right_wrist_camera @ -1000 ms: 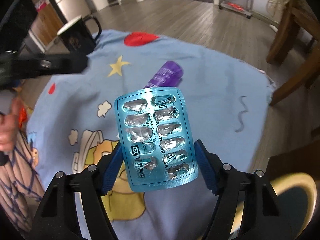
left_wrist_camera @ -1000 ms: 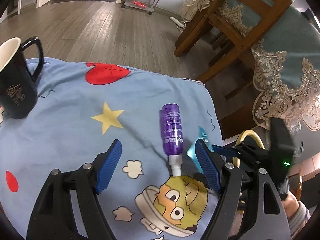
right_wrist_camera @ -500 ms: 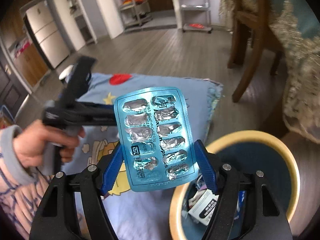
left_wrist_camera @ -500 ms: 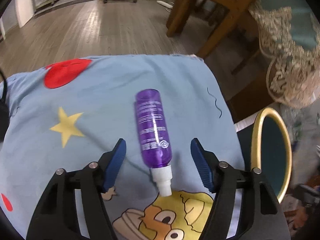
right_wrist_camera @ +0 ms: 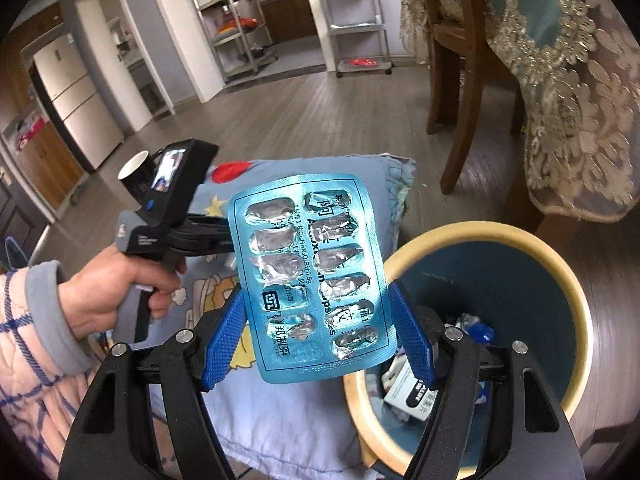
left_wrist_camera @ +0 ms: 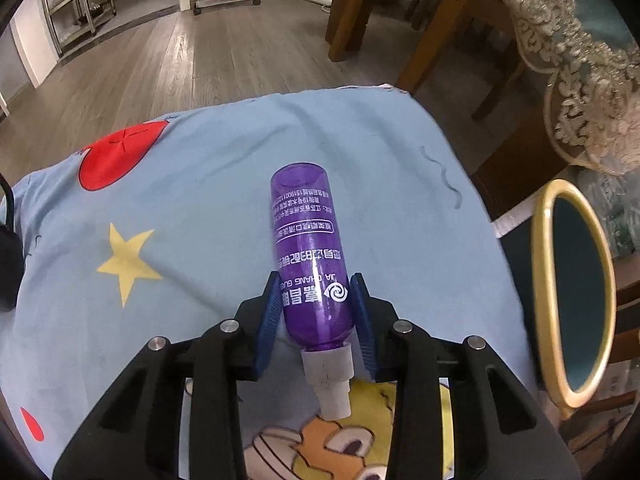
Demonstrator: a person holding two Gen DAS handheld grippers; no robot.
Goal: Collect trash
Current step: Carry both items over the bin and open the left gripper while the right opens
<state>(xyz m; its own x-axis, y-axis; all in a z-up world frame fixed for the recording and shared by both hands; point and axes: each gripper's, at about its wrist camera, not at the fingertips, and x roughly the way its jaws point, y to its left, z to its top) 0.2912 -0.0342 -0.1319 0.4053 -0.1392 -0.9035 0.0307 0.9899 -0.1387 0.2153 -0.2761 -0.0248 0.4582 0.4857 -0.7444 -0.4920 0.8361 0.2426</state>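
Left claw point(left_wrist_camera: 316, 312) clamps purple bottle point(left_wrist_camera: 310, 256); right claw point(right_wrist_camera: 318, 332) grips blister pack point(right_wrist_camera: 310, 276) over litter-filled bin point(right_wrist_camera: 560, 272).

glossy plastic bottle point(left_wrist_camera: 310, 256), foil blister pack point(right_wrist_camera: 314, 276)

Home: fridge point(right_wrist_camera: 76, 92), dining chair point(right_wrist_camera: 460, 92), wood floor point(left_wrist_camera: 168, 56).

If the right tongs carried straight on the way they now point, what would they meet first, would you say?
Probably nothing close. The right tongs, shut on the blister pack, point over the trash bin's rim toward open wooden floor. The bin sits below that line, though depth is hard to judge.
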